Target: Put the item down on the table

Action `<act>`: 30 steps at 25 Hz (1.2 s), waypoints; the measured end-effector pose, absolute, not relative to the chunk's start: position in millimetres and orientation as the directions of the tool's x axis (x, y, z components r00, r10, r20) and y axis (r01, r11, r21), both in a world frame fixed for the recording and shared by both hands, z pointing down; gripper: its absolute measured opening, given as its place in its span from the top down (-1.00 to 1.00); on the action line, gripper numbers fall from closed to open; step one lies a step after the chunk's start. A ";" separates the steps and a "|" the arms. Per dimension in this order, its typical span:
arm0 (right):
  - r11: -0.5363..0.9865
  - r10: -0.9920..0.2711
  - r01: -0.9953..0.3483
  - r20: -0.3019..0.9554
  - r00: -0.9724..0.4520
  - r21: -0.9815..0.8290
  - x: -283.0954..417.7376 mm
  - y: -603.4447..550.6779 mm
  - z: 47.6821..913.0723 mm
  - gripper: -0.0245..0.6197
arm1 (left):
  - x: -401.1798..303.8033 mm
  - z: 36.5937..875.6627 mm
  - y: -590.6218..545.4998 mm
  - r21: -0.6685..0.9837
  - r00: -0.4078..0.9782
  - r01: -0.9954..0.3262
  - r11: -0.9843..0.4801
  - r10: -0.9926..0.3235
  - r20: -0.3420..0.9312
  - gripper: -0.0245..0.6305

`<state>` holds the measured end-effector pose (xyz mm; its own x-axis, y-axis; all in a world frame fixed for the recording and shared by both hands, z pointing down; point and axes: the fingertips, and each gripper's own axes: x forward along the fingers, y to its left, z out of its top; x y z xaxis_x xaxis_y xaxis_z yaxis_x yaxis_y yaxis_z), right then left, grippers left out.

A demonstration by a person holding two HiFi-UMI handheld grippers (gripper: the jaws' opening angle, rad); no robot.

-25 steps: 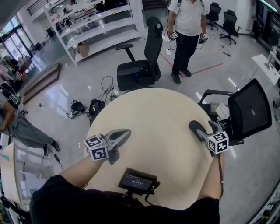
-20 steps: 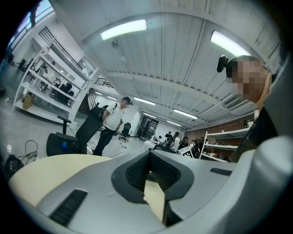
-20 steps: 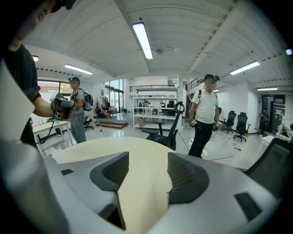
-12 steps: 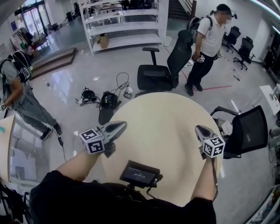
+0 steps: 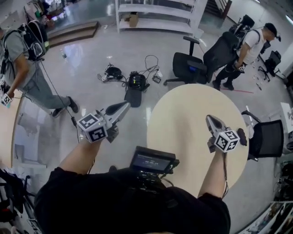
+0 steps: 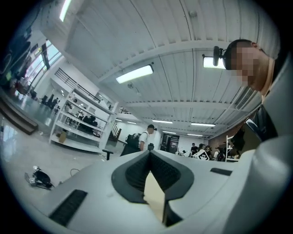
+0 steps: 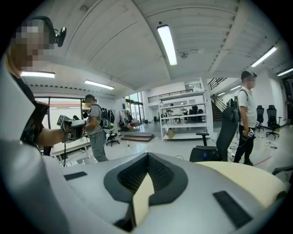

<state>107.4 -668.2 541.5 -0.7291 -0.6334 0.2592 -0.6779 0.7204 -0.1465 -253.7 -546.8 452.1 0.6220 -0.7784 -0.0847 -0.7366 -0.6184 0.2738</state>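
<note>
The round beige table (image 5: 183, 114) stands at the centre right of the head view. My left gripper (image 5: 125, 105) hangs over the floor, off the table's left edge, with its jaws shut. In the left gripper view the left gripper (image 6: 149, 153) has its tips together with nothing between them. My right gripper (image 5: 209, 119) is above the table's right part. Its jaws have just been closing and now stand shut on nothing, as the right gripper view shows of the right gripper (image 7: 147, 156). I see no item in either gripper.
A black office chair (image 5: 194, 66) stands beyond the table, another chair (image 5: 268, 137) at its right. Cables and bags (image 5: 132, 81) lie on the floor. A person with a backpack (image 5: 25, 59) stands far left, another person (image 5: 254, 43) far right. White shelves (image 5: 155, 11) line the back.
Both grippers swung left and rose. The left one has left the tabletop and now hangs over the floor. The right gripper's jaws closed. The head view has turned left.
</note>
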 end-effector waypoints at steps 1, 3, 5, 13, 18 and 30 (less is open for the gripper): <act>0.732 -0.621 -0.664 0.251 -0.743 -0.155 78.2 -661.0 536.7 0.91 | -284.1 446.6 -535.0 0.272 0.598 -0.754 -0.598 -0.796 -0.092 0.92; 0.756 -0.595 -0.634 0.234 -0.769 -0.163 18.6 -649.8 523.0 0.91 | -342.3 433.4 -514.7 0.265 0.556 -0.783 -0.563 -0.824 -0.110 0.92; 0.780 -0.566 -0.602 0.219 -0.795 -0.169 -40.6 -636.5 507.3 0.91 | -394.6 421.7 -491.8 0.257 0.521 -0.806 -0.533 -0.845 -0.120 0.92; 0.857 -0.439 -0.479 0.218 -0.872 -0.192 -185.0 -579.7 457.4 0.91 | -514.0 395.9 -406.5 0.259 0.421 -0.865 -0.429 -0.903 -0.088 0.92; 0.901 -0.351 -0.375 0.145 -0.925 -0.216 -224.6 -559.8 424.9 0.91 | -532.1 380.3 -377.9 0.254 0.344 -0.896 -0.363 -0.931 -0.119 0.92; 0.960 -0.206 -0.227 0.134 -0.969 -0.163 -243.5 -554.0 403.3 0.91 | -519.2 375.9 -357.2 0.267 0.253 -0.918 -0.292 -0.952 -0.171 0.92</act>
